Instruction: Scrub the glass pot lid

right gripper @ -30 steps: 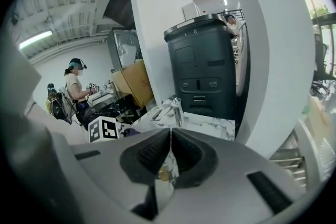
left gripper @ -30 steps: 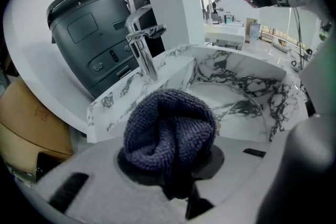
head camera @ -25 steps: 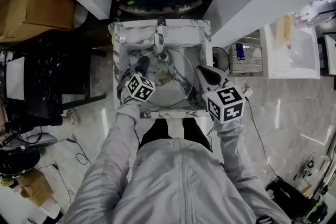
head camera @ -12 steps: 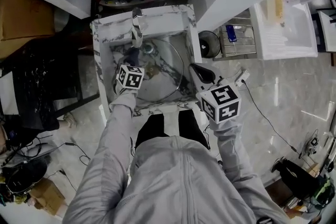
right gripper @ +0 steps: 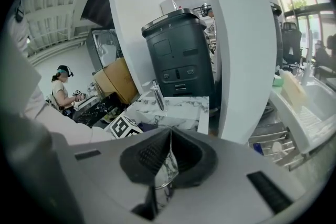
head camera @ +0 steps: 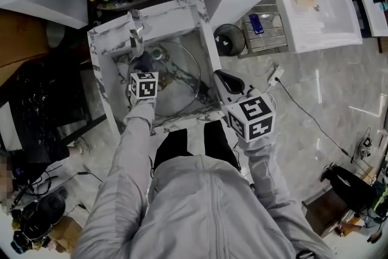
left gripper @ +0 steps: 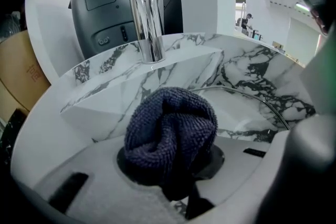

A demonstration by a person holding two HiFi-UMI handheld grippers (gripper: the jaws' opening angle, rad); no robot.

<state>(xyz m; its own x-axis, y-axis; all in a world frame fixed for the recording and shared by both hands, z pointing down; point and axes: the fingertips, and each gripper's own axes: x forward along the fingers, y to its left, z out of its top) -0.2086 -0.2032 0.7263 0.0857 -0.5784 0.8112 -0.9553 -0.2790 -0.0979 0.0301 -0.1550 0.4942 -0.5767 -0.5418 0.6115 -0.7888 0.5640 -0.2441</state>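
While the left gripper (head camera: 143, 63) clamps a cloth (left gripper: 170, 128), the right gripper (head camera: 217, 77) pinches the glass lid (head camera: 182, 82), face upward.

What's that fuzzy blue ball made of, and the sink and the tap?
The cloth looks like dark-blue terry or microfibre, loopy and matte. The sink: glossy marble or a look-alike, white with dark veins. The faucet: likely chromed metal, mirror-shiny.

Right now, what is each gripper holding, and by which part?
The left gripper clamps a dark cloth by one bunched end. The right gripper pinches the glass pot lid at its metal rim.
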